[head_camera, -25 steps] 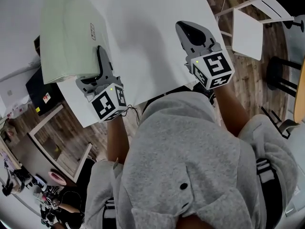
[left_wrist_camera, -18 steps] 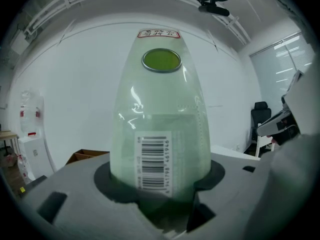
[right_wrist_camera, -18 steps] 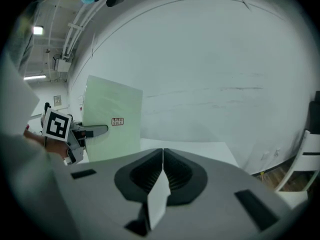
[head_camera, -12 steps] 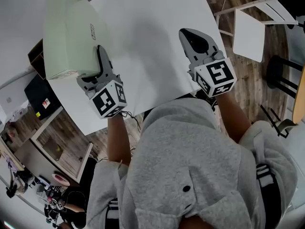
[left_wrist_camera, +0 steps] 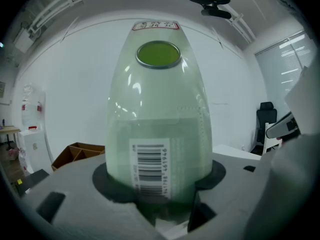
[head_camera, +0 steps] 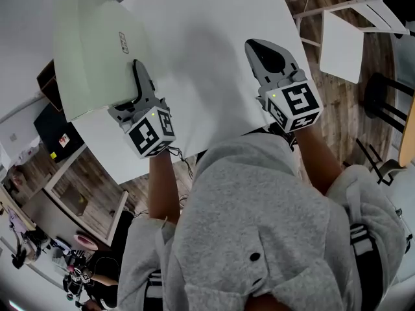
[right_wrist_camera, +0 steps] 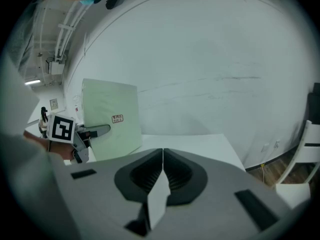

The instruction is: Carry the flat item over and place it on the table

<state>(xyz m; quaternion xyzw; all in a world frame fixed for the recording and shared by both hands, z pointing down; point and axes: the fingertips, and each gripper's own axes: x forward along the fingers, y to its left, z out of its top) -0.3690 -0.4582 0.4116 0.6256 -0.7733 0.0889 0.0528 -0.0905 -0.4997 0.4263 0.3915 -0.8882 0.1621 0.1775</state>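
flat item (head_camera: pixel 97 50): table (head_camera: pixel 207 31) left edge | right tool (head_camera: pixel 260 49): over table right

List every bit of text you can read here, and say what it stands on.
"461946": the last digits beside the barcode on the green item; the digits before them are blurred.
Red-edged label at the item's far end: too blurred to read.
Cubes: marker patterns only, no words.

My views are evenly bright with soft shadows; the white tabletop (head_camera: pixel 207 37) glares slightly (fisheye bends and darkens both gripper views' edges).
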